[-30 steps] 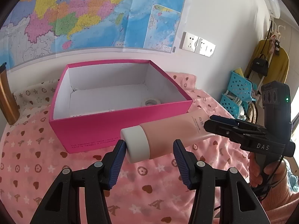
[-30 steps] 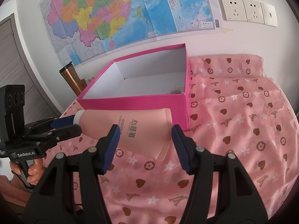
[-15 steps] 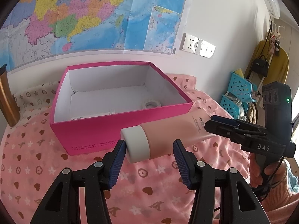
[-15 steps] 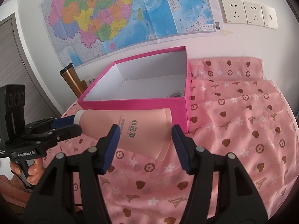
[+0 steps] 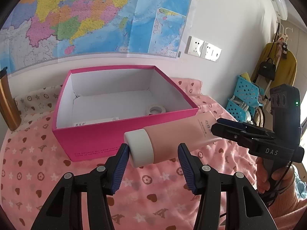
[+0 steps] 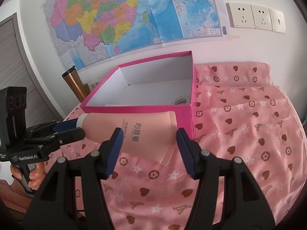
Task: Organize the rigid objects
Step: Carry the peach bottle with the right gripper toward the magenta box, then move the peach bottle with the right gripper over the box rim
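1. A pink cloth [image 5: 38, 172] printed with hearts, stars and flowers covers the worktop, which stands against a white wall hung with a coloured map [image 5: 76, 19] and a row of sockets [image 6: 253, 17].
2. An open pink box [image 5: 96, 141] with white inner walls sits on the cloth below the map. Everything else is placed from it.
3. Inside the box, a roll of tape [image 5: 155, 109] lies flat near the front right corner, and a printed paper slip [image 5: 96, 121] lies against the front wall.
4. The task's thing, a peach tube [image 5: 172, 140] with a white cap, hangs in the air just in front of the box's front wall. It lies roughly level and parallel to that wall, clear of the cloth.
5. The left claw [image 5: 153, 147] is about half open, its blue pads against either side of the tube's cap end.
6. The right claw [image 6: 149, 132] is about as far open, its pads pressed on the two edges of the tube's flat, crimped end, near the box's front right corner.
7. A copper tumbler [image 6: 73, 84] stands upright just beyond the box's left side.
8. Blue perforated baskets [image 5: 243, 99] are stacked well to the right of the box, off the worktop.
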